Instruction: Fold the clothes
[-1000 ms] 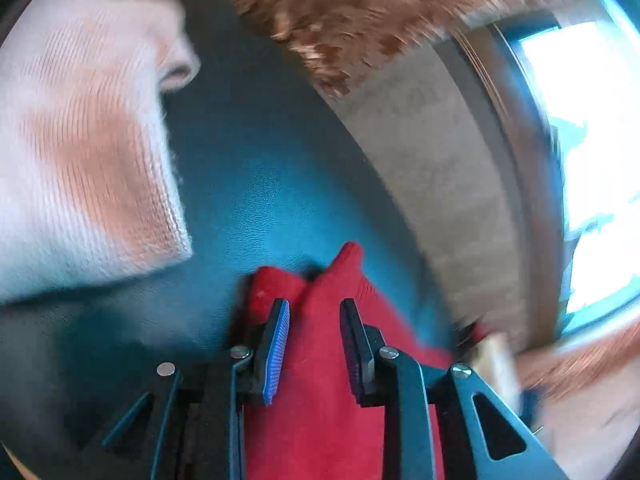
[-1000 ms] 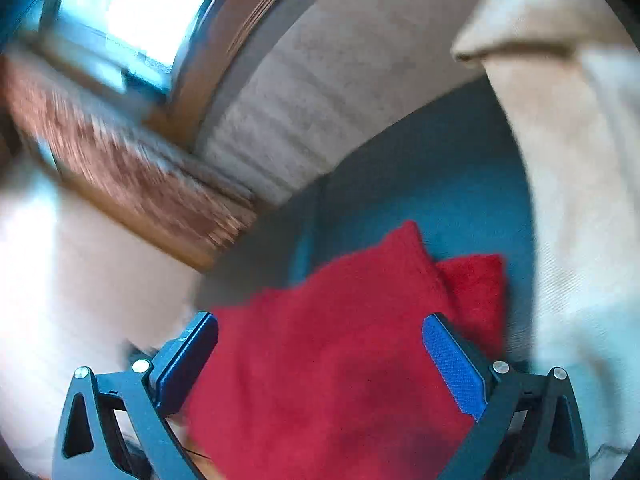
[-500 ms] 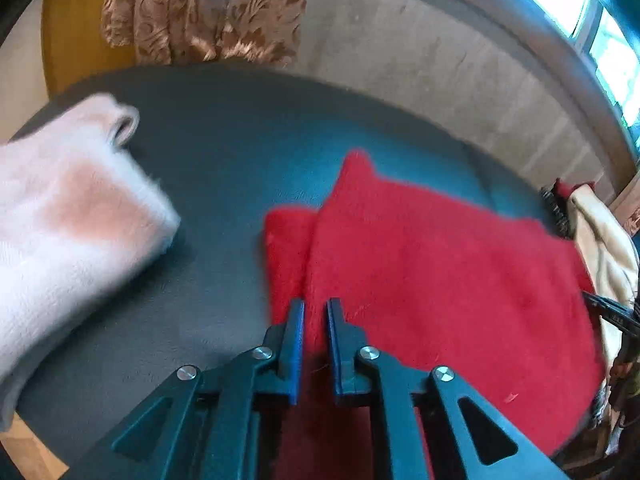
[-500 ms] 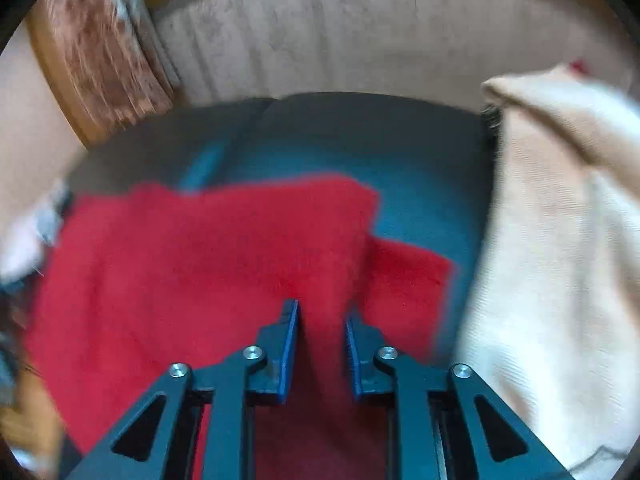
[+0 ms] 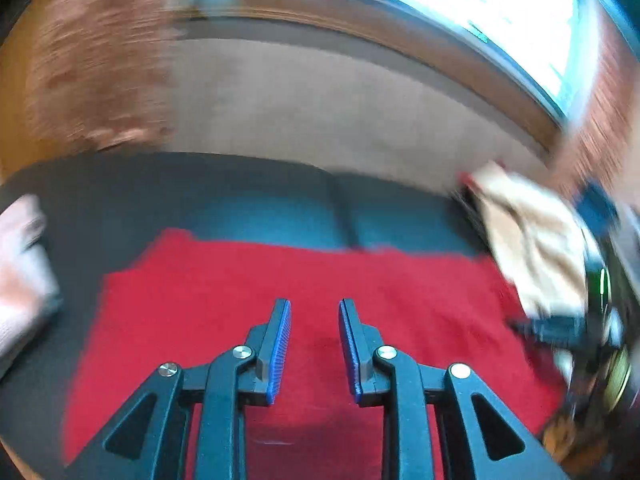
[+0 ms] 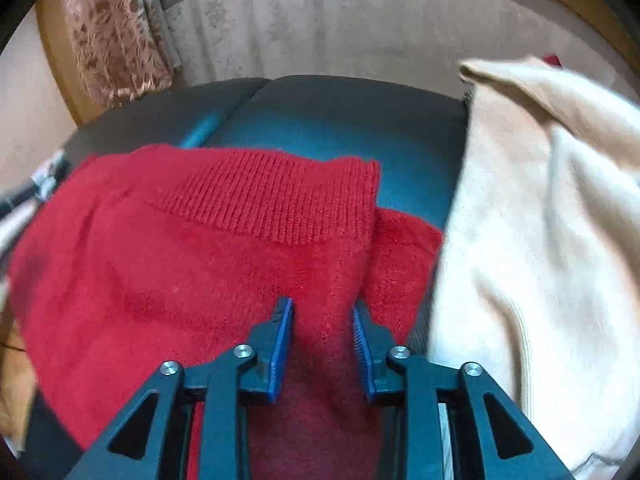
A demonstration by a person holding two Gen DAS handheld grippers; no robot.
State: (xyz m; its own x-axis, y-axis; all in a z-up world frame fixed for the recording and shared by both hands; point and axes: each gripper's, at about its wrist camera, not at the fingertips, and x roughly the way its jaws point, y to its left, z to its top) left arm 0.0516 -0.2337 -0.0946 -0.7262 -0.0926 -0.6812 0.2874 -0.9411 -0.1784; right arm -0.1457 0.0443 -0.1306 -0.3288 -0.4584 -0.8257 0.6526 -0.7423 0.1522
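- red sweater (image 6: 192, 264): fuzzy knit wool, ribbed hem
- cream sweater (image 6: 532, 264): soft fine knit
- surface (image 6: 344, 120): smooth matt teal covering
- right tool (image 6: 322, 344): matt black plastic, ridged blue pads

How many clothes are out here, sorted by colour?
Red: 1, sweater
Cream: 1, garment
Pale pink: 1, knit
Total: 3

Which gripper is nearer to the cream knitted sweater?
Right. The right gripper is above the red knitted sweater, next to the cream knitted sweater. The left gripper is farther left.
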